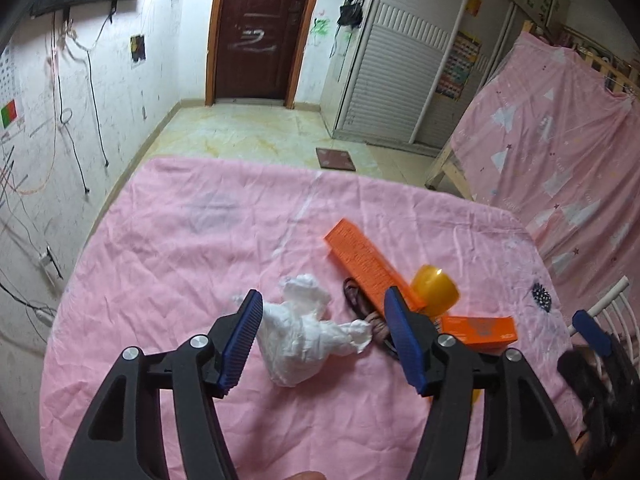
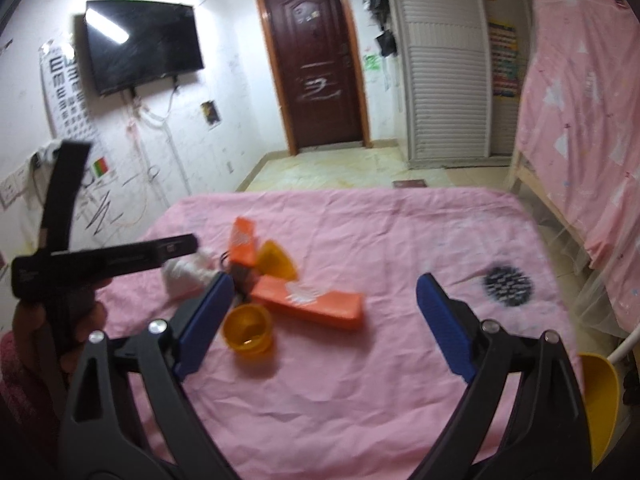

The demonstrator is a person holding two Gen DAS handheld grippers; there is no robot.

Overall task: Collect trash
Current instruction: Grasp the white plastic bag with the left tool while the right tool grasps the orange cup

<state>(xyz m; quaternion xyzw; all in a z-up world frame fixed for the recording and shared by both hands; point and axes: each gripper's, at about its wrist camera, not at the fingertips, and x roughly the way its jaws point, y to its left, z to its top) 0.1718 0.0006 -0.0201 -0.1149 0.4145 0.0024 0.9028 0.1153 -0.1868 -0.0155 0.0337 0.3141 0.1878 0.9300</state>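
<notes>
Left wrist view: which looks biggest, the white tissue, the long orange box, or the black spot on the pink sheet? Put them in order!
1. crumpled white tissue, though being nearest the camera inflates it
2. long orange box, not far behind
3. black spot, clearly smallest

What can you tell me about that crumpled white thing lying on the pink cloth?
The white wad looks like crumpled tissue or thin paper, scrunched into a lumpy bundle with twisted ends. It lies loose on the pink cloth, left of a dark cord and the orange boxes; one twisted end reaches the cord. The left gripper stands open on either side of it, and its pads seem clear of it.
</notes>
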